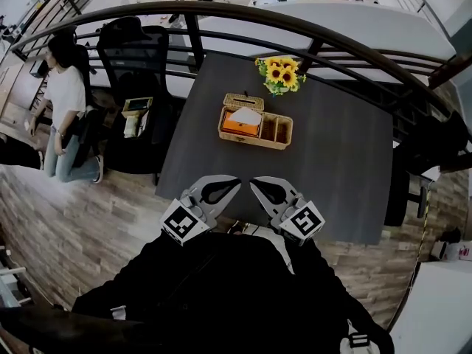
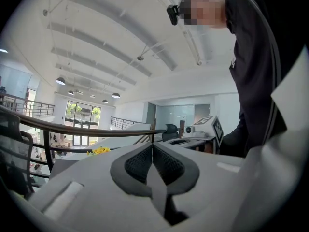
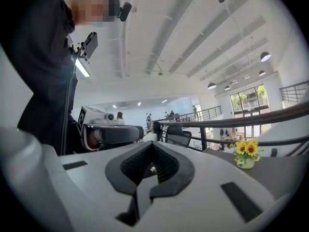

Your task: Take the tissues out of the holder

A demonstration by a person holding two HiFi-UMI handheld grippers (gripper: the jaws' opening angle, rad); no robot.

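Observation:
A wicker holder (image 1: 255, 121) stands on the dark table (image 1: 332, 168), with a white tissue (image 1: 247, 114) sticking up from an orange pack in its left part. Both grippers hover at the table's near edge, well short of the holder. My left gripper (image 1: 234, 181) has its jaws shut with nothing between them, and it points up and inward. My right gripper (image 1: 254, 181) is likewise shut and empty. In the left gripper view the left gripper's (image 2: 152, 146) pads meet; in the right gripper view the right gripper's (image 3: 152, 145) pads meet too.
A small pot of sunflowers (image 1: 280, 74) stands at the table's far edge behind the holder. A curved black railing (image 1: 295, 28) runs behind the table. A black office chair (image 1: 133, 50) and a person (image 1: 65, 109) are off to the left.

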